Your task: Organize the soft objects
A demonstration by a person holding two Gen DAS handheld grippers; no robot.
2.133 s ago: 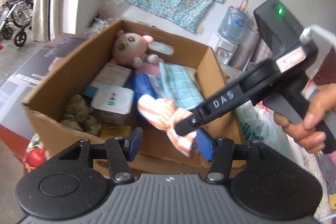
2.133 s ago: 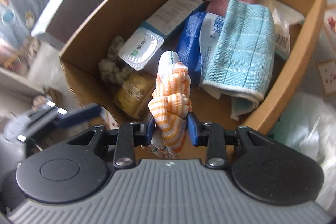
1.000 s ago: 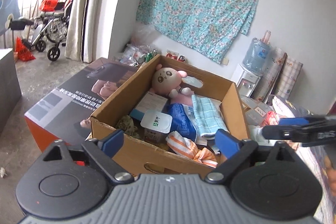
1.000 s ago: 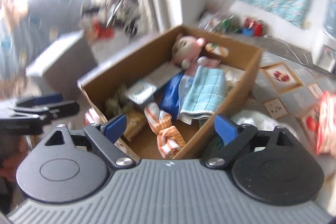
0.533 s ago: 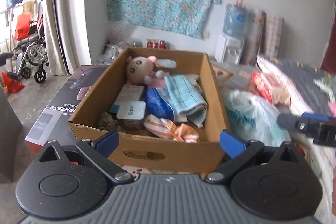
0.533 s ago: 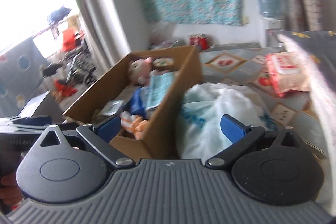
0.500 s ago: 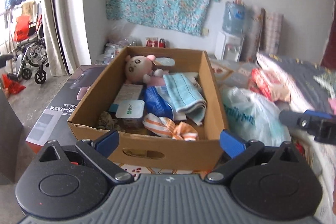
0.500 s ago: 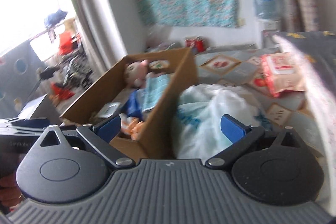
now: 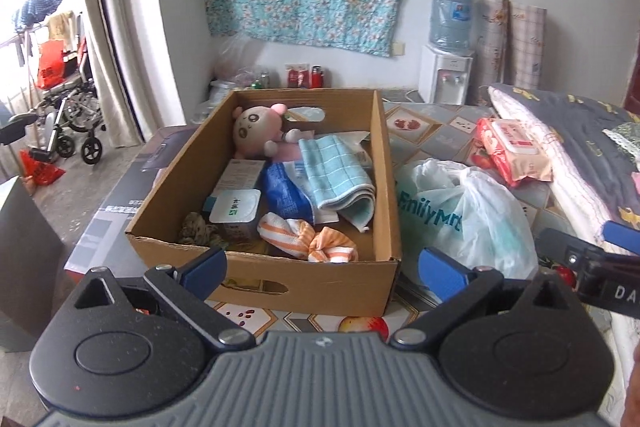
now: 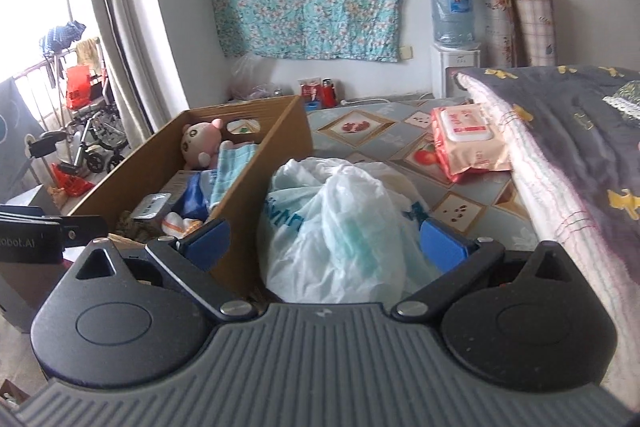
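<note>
1. While the left gripper (image 9: 322,273) hangs in front of the open brown cardboard box (image 9: 312,287), its blue-padded jaws stand wide apart with nothing between them.
2. The right gripper (image 10: 324,241) also has its jaws spread wide and empty; through the gap shows a crumpled white plastic bag with blue lettering (image 10: 340,223), which lies just beside the box's right wall.
3. Both pairs of jaws have just been opening, with no object between them.
4. An orange-and-white striped knotted cloth (image 9: 306,237) lies inside the box near its front wall, apart from both grippers.
5. Behind it, a folded light-blue checked towel (image 9: 336,179) rests partly over a blue plastic packet (image 9: 282,193).
6. A pink round-headed plush doll (image 9: 256,133) leans at the far end of the box.
7. A white square-lidded tub (image 9: 236,209) sits near the left wall, with a dark crumpled rag (image 9: 196,229) just beside it.
8. On the patterned mat to the right of the bag lies a pink pack of wet wipes (image 9: 510,151), well apart from the box.
9. The tip of the right gripper shows at the right edge of the left wrist view.
</note>
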